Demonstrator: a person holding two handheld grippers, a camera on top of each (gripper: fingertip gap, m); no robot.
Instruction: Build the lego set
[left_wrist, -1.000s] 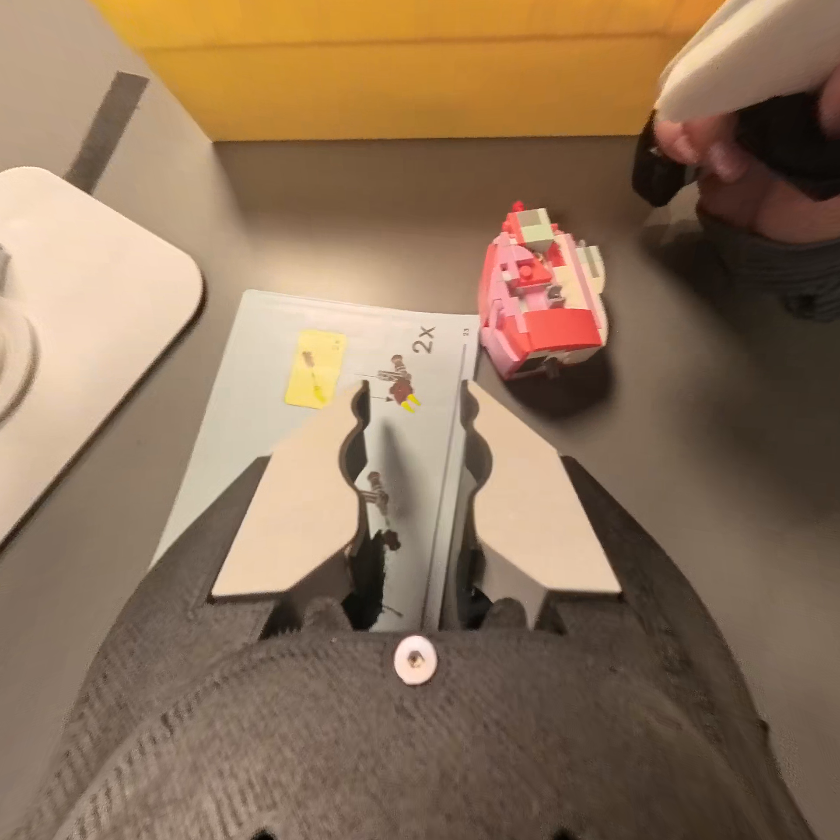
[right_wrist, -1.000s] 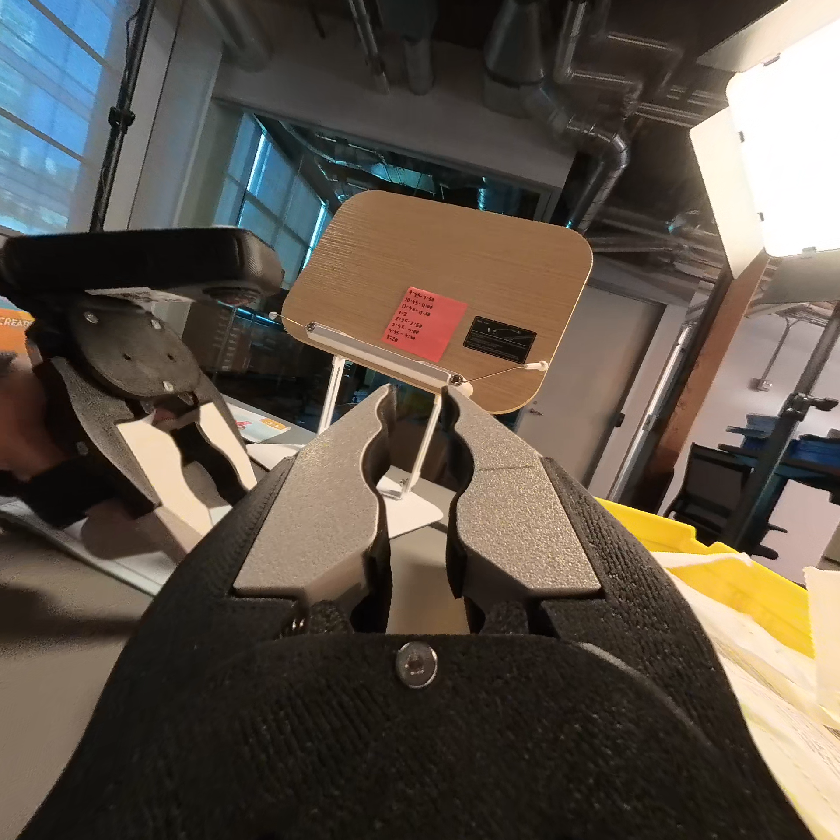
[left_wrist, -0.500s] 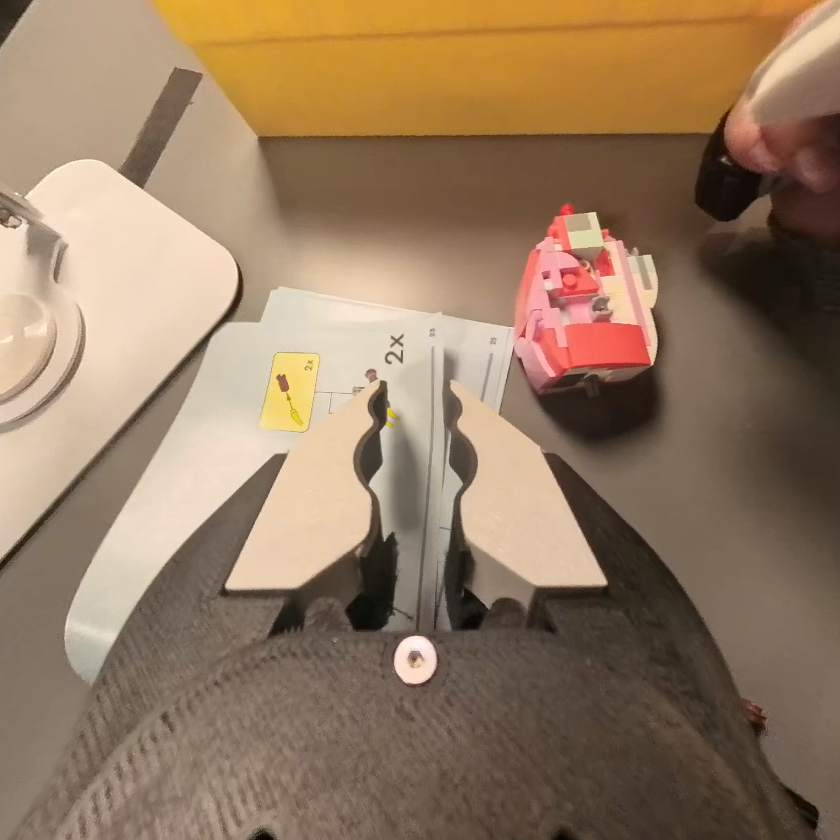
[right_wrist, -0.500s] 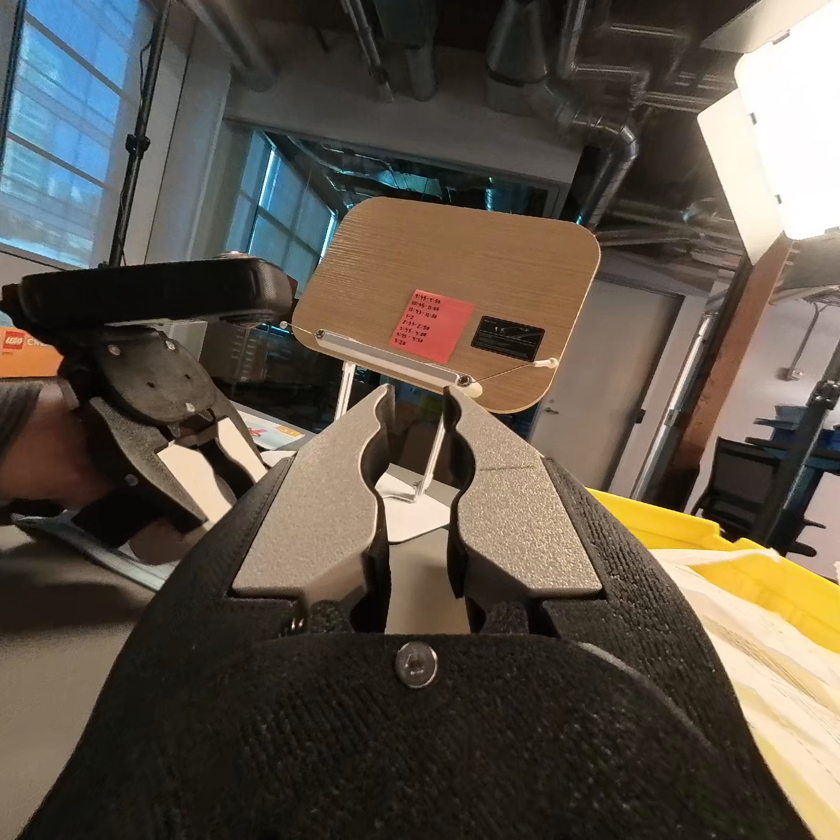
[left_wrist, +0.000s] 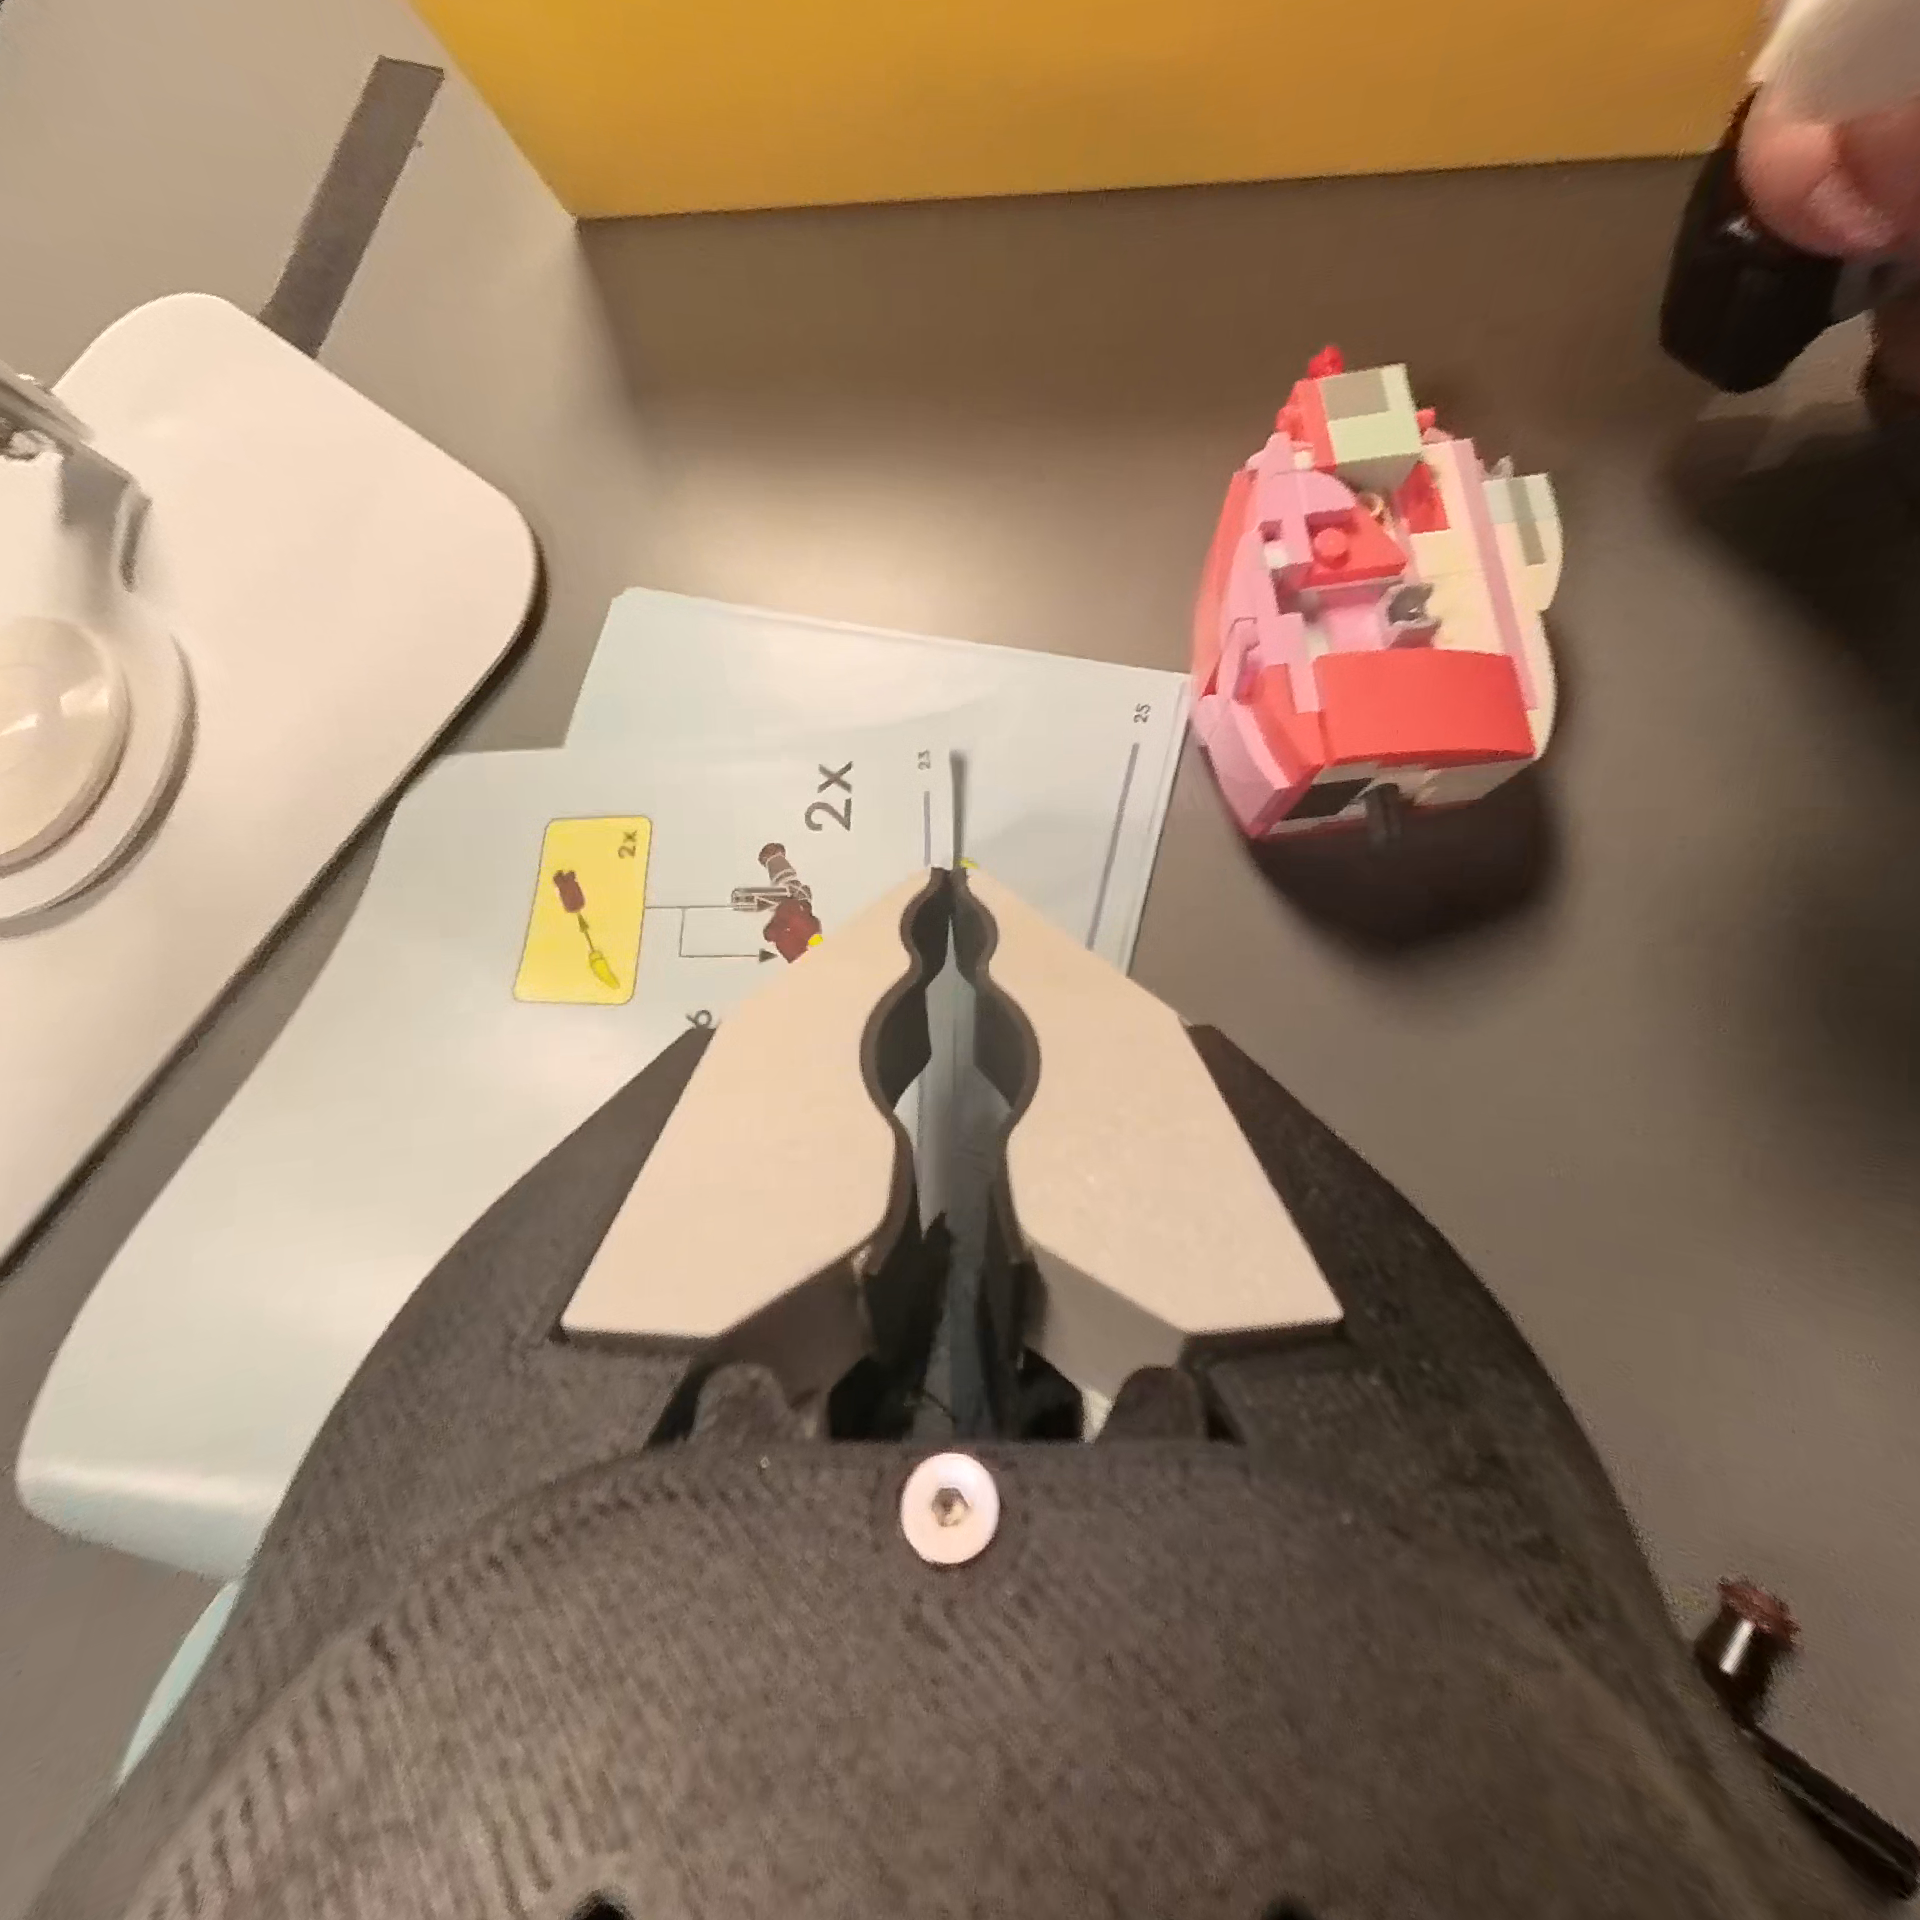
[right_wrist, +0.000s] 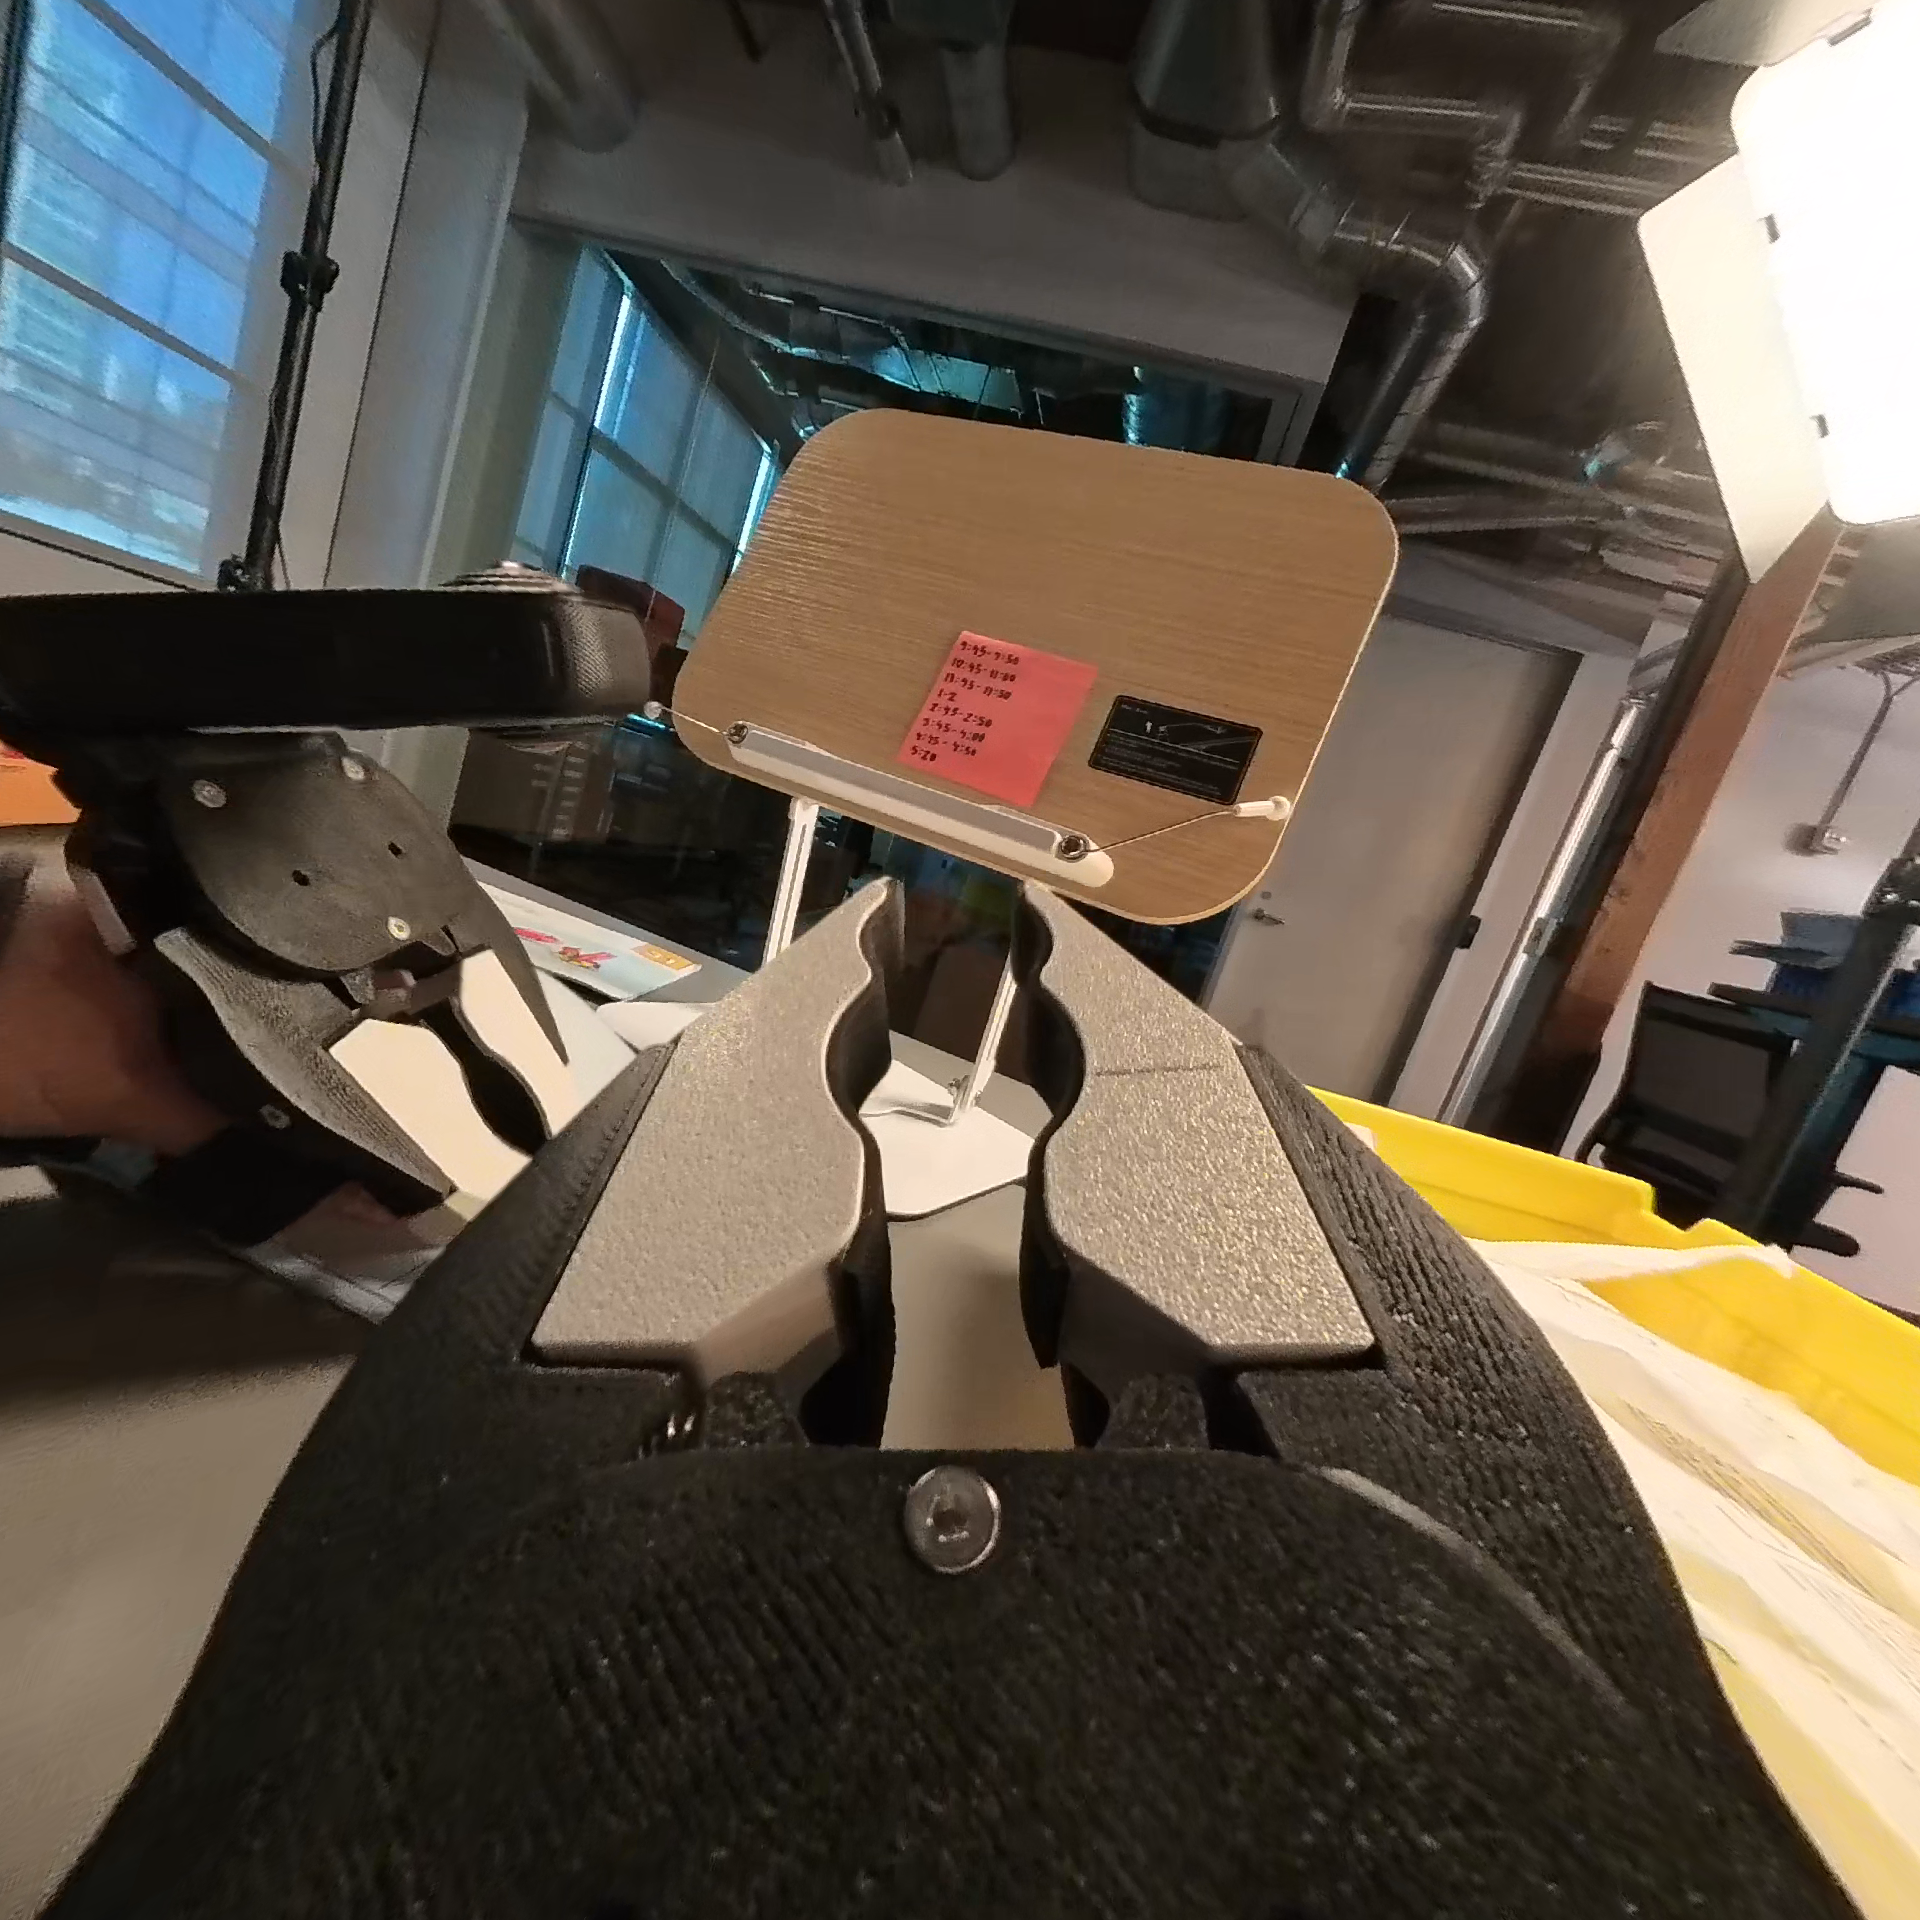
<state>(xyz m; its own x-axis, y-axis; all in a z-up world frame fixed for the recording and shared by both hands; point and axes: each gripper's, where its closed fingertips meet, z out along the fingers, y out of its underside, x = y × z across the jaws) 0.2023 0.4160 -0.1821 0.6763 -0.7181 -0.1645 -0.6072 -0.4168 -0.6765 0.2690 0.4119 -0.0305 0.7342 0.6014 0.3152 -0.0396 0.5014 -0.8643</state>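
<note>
Left tool closed, tips pinching a page of the pale-blue booklet; right tool narrowly open, grasp bare

Two grippers, one brick model, one booklet, one yellow bin

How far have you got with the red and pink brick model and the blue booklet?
Done: the red and pink toy-brick model stands assembled on the dark table, beside the light-blue instruction booklet. In hand: the left gripper is shut on a thin page of it. The right gripper is open, holding nothing. What is left cannot be told.
</note>
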